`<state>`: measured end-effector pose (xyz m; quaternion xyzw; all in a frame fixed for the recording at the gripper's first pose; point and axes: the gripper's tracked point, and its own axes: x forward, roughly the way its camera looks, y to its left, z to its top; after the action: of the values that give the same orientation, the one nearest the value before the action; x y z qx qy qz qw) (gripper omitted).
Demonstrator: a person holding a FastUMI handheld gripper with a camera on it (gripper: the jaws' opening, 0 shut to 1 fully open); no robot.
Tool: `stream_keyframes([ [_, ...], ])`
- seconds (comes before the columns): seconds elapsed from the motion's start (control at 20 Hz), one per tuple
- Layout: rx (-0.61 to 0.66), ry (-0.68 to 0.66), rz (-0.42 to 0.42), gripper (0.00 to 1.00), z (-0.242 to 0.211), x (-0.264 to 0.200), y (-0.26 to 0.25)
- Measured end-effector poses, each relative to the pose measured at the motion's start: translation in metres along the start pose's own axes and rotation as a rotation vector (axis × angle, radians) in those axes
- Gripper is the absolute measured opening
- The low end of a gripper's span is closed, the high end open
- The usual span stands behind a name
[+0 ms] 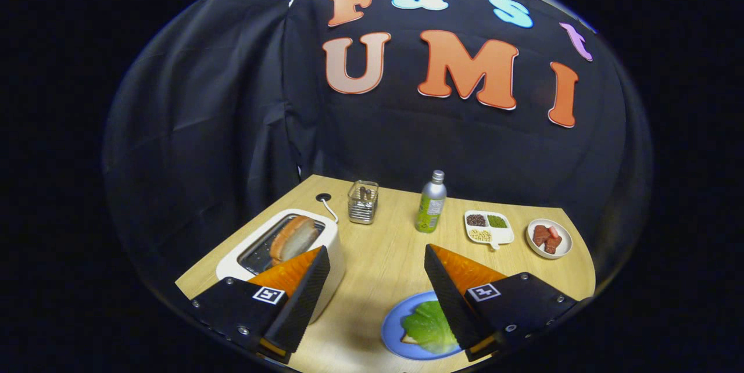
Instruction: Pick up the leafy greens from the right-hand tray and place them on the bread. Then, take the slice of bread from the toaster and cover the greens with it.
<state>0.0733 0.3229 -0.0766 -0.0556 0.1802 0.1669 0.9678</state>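
Down by the right finger, the leafy greens (429, 322) already sat on the bread (410, 338), so the toaster (283, 251) slice (293, 238) was next. Jaws spread, holding nothing; I'd swing left and pinch it.

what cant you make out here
Gripper open, nothing between its fingers.
- Bread under the greens: just a corner peeks out.
- Blue plate: its far side is hidden behind a finger.
- Toaster front: covered by the other finger.
- Glass holder contents: too small.
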Motion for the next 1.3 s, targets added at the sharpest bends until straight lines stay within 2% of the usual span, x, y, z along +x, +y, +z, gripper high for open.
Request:
stream_keyframes([
  [0.45, 0.023, 0.036, 0.07, 0.98, 0.005, 0.028, 0.075],
  [0.8, 0.031, 0.116, 0.073, 0.98, -0.013, 0.05, 0.096],
  [0.9, 0.024, 0.133, 0.077, 0.95, -0.016, 0.054, 0.1],
  [1.1, 0.008, 0.148, 0.08, 0.76, -0.019, 0.062, 0.106],
  [1.2, -0.008, 0.158, 0.069, 0.63, -0.022, 0.063, 0.106],
  [1.3, 0.02, 0.182, 0.074, 0.41, -0.028, 0.064, 0.108],
])
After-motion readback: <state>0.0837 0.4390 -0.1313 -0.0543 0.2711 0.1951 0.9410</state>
